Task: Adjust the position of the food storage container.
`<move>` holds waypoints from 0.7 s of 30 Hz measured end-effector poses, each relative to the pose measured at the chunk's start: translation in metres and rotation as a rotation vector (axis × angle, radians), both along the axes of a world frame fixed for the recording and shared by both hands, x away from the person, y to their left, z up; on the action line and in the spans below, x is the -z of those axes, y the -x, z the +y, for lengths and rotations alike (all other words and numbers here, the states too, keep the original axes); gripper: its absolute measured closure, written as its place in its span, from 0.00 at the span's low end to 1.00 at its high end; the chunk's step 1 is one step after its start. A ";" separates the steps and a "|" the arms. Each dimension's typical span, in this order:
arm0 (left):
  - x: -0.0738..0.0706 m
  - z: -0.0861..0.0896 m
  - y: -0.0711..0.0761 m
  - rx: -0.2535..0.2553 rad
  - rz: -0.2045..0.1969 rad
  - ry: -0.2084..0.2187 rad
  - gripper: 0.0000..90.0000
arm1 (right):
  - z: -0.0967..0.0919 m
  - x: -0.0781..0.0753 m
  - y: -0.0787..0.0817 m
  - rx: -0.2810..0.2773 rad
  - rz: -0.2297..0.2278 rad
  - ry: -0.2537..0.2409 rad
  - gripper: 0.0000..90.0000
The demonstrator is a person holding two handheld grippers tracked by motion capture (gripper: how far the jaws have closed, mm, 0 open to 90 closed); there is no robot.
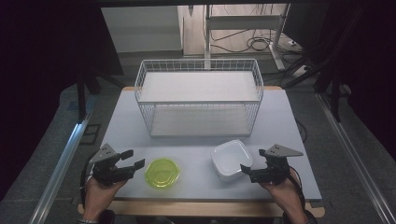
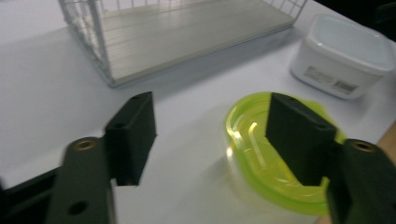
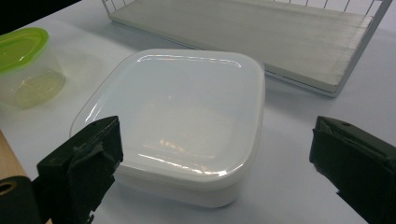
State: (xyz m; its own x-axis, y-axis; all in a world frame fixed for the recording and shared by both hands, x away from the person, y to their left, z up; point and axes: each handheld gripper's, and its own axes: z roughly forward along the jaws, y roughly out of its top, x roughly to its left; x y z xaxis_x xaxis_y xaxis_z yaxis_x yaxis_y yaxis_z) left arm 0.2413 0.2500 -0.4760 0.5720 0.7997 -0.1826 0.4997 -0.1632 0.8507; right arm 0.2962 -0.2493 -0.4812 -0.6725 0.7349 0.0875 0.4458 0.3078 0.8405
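Observation:
A yellow-green lidded container [image 1: 162, 172] sits near the table's front edge, left of centre. My left gripper [image 1: 134, 158] is open just left of it. In the left gripper view one jaw stands in front of the green container [image 2: 247, 140] and the other over bare table, with nothing pressed between them [image 2: 212, 116]. A white square lidded container [image 1: 229, 158] sits to the right. My right gripper [image 1: 252, 159] is open at its right side. In the right gripper view the white container [image 3: 177, 112] lies between the wide-apart jaws [image 3: 217, 128], untouched.
A white wire basket [image 1: 198, 60] with a pale board floor stands at the middle back of the grey table [image 1: 289, 121]. Its wire wall [image 2: 93, 32] is close beyond the left gripper. A wooden strip edges the table front. Dark floor and rails flank both sides.

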 end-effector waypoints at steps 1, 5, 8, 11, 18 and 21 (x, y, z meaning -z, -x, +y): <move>-0.002 -0.004 0.002 0.009 -0.003 -0.002 0.48 | 0.000 0.000 0.000 -0.001 -0.004 0.003 0.04; -0.009 -0.023 0.009 0.055 -0.007 -0.047 0.67 | 0.000 -0.003 0.002 -0.003 -0.018 0.000 0.05; -0.013 -0.036 0.013 0.104 -0.015 -0.072 0.82 | 0.000 -0.004 0.003 0.001 -0.025 -0.001 0.05; -0.015 -0.047 0.017 0.149 -0.013 -0.082 0.90 | 0.000 -0.003 0.003 -0.001 -0.024 -0.001 0.05; -0.014 -0.071 0.026 0.247 -0.066 -0.169 0.94 | 0.003 -0.003 0.004 -0.021 -0.028 0.040 0.06; -0.013 -0.079 0.028 0.276 -0.075 -0.173 0.96 | 0.004 -0.003 0.004 -0.022 -0.032 0.048 0.07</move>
State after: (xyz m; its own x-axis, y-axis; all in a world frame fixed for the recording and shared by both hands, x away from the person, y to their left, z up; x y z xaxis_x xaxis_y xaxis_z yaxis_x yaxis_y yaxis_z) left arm 0.2130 0.1713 -0.4628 0.7782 0.6279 -0.0068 0.3537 -0.4294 0.8310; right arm 0.2921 -0.2456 -0.4784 -0.6901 0.7231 0.0305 0.4117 0.3576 0.8382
